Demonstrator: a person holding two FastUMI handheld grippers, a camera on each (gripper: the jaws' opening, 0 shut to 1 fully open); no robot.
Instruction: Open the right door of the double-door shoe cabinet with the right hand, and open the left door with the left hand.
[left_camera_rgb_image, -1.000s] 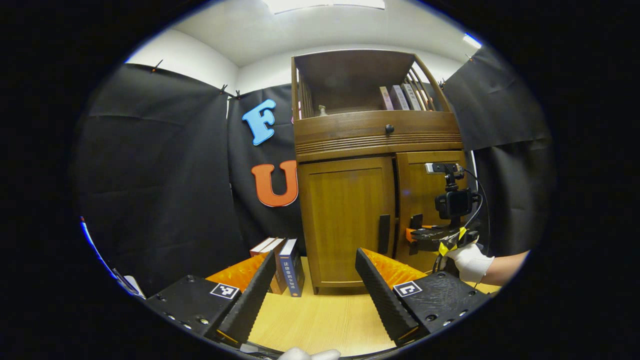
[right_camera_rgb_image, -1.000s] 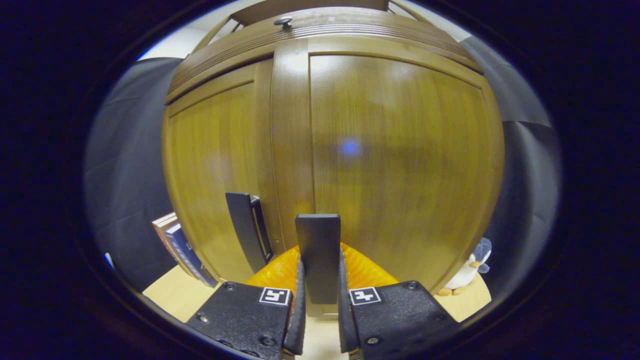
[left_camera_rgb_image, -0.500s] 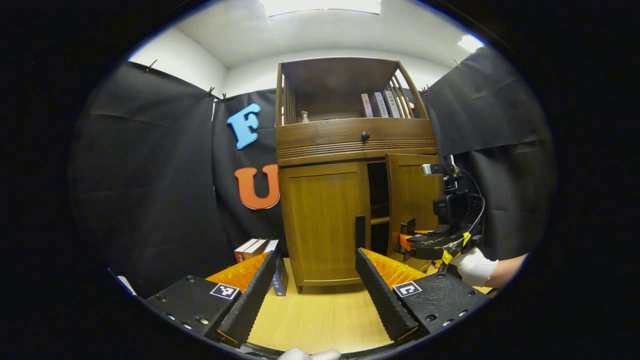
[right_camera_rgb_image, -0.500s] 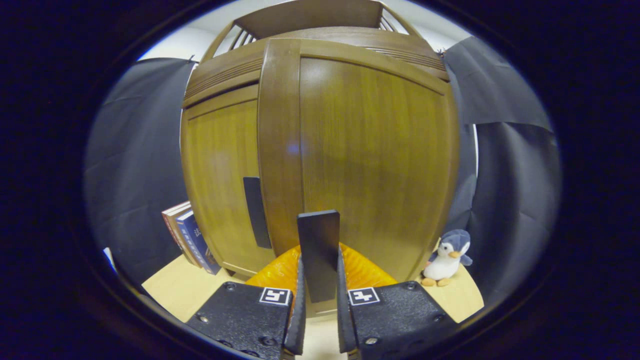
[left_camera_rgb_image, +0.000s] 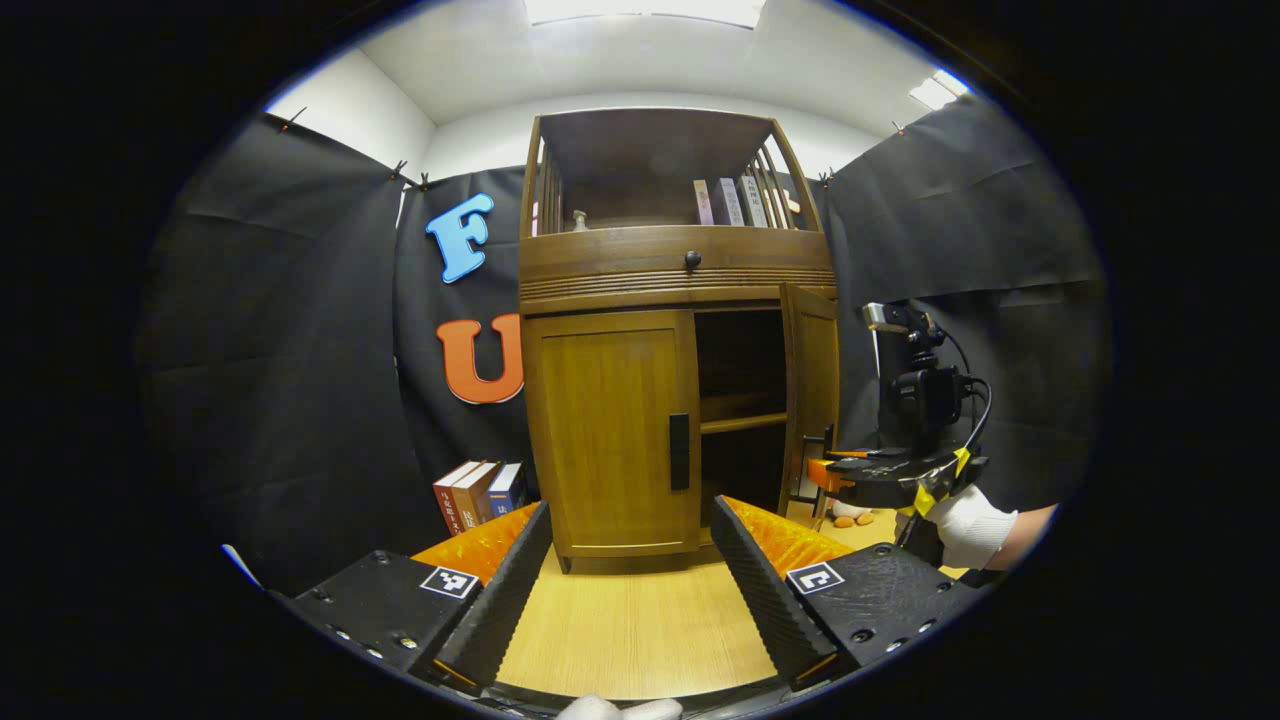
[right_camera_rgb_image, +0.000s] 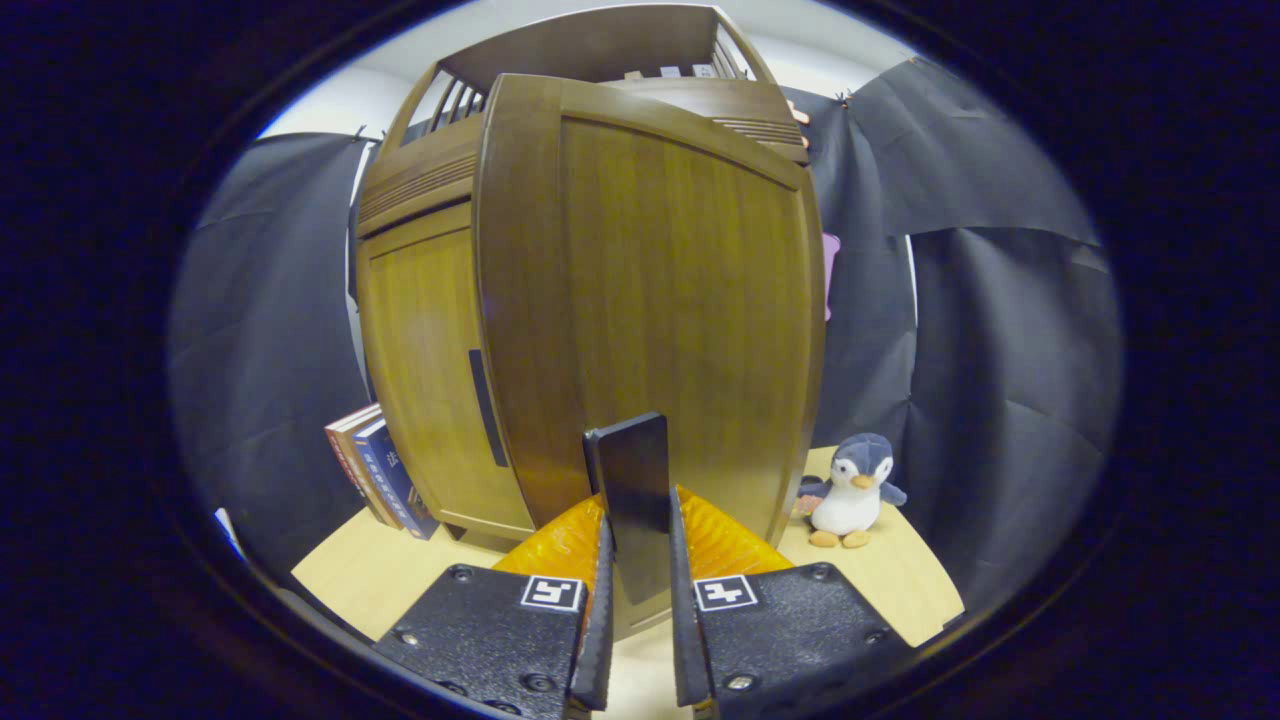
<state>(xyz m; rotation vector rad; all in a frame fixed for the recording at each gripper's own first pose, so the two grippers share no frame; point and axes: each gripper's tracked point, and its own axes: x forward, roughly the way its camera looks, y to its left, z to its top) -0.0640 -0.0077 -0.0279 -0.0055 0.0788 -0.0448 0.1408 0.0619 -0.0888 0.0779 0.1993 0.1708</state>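
Left gripper view. Cabinet (left_camera_rgb_image: 680, 300) stands on the wooden surface (left_camera_rgb_image: 630, 630) against the booth wall. Right door (left_camera_rgb_image: 812, 395) now swung well out, nearly edge-on to this camera; a second ago it was shut, half a second ago only partly ajar. Dark interior and one shelf (left_camera_rgb_image: 742, 422) exposed. Left door (left_camera_rgb_image: 610, 430) shut, its handle (left_camera_rgb_image: 679, 451) untouched at the inner edge. Left tongs (left_camera_rgb_image: 630, 580) released, fingers spread wide, hovering low over the surface, well apart from the cabinet, roughly lined up with the left door. Right tongs (left_camera_rgb_image: 822, 470) seen at the right door's lower edge, a gloved hand (left_camera_rgb_image: 970, 525) behind them. Books (left_camera_rgb_image: 478, 492) lean beside the cabinet's left side; more books (left_camera_rgb_image: 728, 201) on the open top shelf. This camera has backed off from the cabinet over the last second.

Right gripper view. Right tongs (right_camera_rgb_image: 636, 600) clenched on the right handle (right_camera_rgb_image: 632, 500), a finger on either side of the dark bar. Door panel (right_camera_rgb_image: 660, 320) looms close. Left door (right_camera_rgb_image: 420, 360) behind it, closed. Toy penguin (right_camera_rgb_image: 850, 492) on the surface at the right, hidden a second ago and uncovered as the door swung.

Judgement: first half of the task is nearly or fully done. What remains looks to be letting go of the right handle, then bringing the left tongs forward to the left handle and pulling. The open right door should not block that reach.
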